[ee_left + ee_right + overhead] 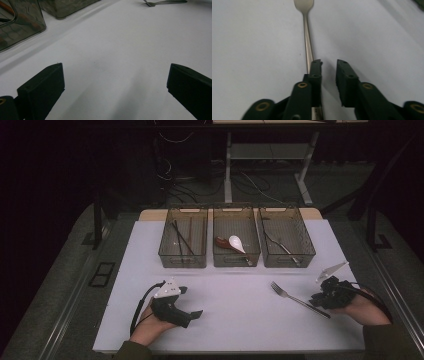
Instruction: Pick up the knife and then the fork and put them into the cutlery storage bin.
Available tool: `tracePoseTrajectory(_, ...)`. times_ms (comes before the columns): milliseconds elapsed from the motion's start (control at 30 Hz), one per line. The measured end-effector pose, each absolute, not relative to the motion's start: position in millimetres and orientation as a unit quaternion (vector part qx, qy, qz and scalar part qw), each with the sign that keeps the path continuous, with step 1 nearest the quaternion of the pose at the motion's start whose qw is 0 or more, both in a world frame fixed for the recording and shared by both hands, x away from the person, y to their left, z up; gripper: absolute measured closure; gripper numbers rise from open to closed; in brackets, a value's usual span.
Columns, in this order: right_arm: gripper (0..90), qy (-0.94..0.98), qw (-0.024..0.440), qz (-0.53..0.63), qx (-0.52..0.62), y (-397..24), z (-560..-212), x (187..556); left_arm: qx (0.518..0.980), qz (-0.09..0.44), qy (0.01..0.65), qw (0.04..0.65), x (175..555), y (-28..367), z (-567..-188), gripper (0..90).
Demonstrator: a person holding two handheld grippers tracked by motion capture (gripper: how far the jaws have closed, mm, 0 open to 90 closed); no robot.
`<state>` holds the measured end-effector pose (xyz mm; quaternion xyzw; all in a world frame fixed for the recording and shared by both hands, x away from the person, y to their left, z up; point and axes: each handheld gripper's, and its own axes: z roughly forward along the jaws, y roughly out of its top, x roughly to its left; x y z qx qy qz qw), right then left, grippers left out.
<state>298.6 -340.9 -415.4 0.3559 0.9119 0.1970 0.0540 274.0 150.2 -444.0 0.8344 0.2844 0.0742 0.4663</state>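
Fork [299, 299] flat on white table [235, 320], handle end beside right gripper [329, 62]; jaws slightly apart, not clamped. Left gripper [113, 82] wide apart, holding nothing. Sorting mostly done, judging by layout: three bins [237, 242] loaded, one fork left. Counted: two spoons, two chopsticks, two forks total.

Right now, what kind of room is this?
Probably a lab or workshop set up for recording sorting practice: a white table with three clear bins of cutlery, a loose fork, and cables and desk legs on the dark floor behind.
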Motion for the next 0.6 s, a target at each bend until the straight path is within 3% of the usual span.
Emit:
tracePoseTrajectory(200, 54.1, 0.917, 0.053, 0.202, 0.34, -326.2, -408.5, 302.1, 0.835, 0.074, 0.284, 0.466, 273.8, 150.0, -443.9, 0.6)
tracePoseTrajectory(467, 53.3, 0.931, 0.045, 0.166, 0.321, -300.0, -408.9, 313.1, 0.835, 0.072, 0.285, 0.465, 273.9, 149.6, -444.4, 0.6)
tracePoseTrajectory(600, 57.7, 0.938, 0.033, 0.146, 0.314, -291.3, -410.9, 322.2, 0.835, 0.072, 0.286, 0.465, 273.9, 149.6, -444.5, 0.6)
